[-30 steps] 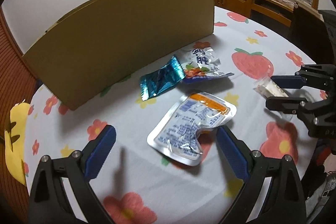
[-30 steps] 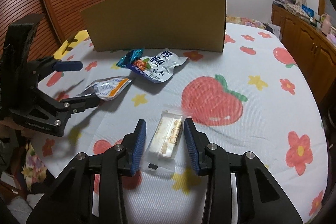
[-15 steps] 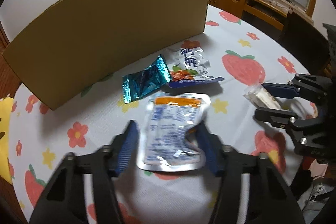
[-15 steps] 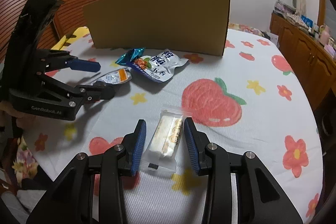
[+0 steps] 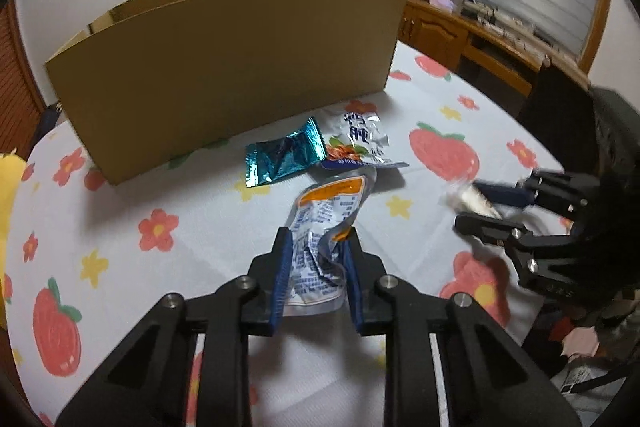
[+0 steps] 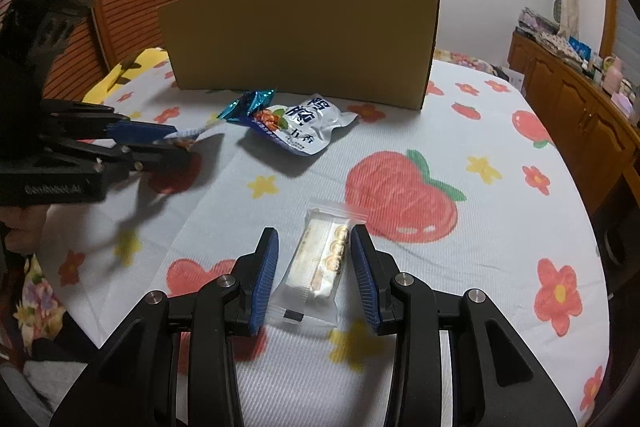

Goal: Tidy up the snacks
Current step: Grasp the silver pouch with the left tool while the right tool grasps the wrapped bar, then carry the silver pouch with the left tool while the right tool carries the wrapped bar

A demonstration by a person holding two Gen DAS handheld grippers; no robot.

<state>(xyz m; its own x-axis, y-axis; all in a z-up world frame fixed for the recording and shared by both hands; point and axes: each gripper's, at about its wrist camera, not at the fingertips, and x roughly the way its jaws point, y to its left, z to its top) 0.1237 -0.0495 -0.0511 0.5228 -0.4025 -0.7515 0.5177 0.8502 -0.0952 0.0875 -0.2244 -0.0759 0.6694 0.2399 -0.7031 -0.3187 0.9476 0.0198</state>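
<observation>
Left wrist view: a crumpled white pouch (image 5: 320, 227) with blue print and an orange band is seen at the centre of the frame, pinched between the blue pads of the left gripper (image 5: 316, 247).
Left gripper fingers: clamped together on the near end of the pouch, whose orange end sticks up and away from them.
Teal foil packet (image 5: 282, 157): laid flat just above the pouch in the frame, close to the foot of the cardboard box.
White printed bag (image 5: 360, 141): placed right of the teal packet, its left edge touching or slightly overlapping it.
Cardboard box (image 5: 240, 67): stood across the upper half of the frame, behind both packets.
Right wrist view: a clear-wrapped biscuit pack (image 6: 320, 259) is seen at lower centre, lying between the pads of the right gripper (image 6: 314, 259).
Right gripper fingers: set narrowly on either side of the pack; whether the pads press on the wrapper cannot be told.
Tablecloth (image 6: 500, 227): white, printed with strawberries, flowers and stars, spread under everything.
Wooden cabinet (image 6: 568, 83): seen along the right edge of the frame.
</observation>
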